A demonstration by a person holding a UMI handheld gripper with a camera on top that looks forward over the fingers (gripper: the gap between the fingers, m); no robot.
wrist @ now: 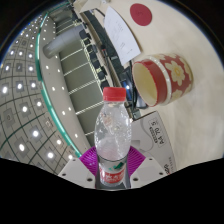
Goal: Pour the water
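Bottle (113, 135), of clear plastic with a red cap and a red-and-green label near its base, is shown standing between the two fingers of the gripper (113, 172). Its lower body is seen to be flanked by the magenta pads (92, 160), which are set close against it on either side; the fingers are judged to be clenched on the bottle, no gap being discernible at either pad. The bottle is held roughly upright relative to the fingers, with its cap directed forward along them. Water is visible inside the clear body.

Just beyond the cap and to its right, a cup (160, 80) is depicted, red and cream in pattern, with its open mouth turned toward the bottle and a pale interior exposed. The cup appears tilted in this view, and whether it is touched by the bottle cannot be determined; the cap is seen near the lower rim of the cup. The cup is shown resting on a white surface (160, 130) on which faint printed marks are borne. Beyond the cup, a white panel with a red disc (141, 14) is visible. To the left of the bottle, a ceiling with rows of small lights (25, 95) is recorded, together with a band of dark window panels (95, 50) extending into the distance
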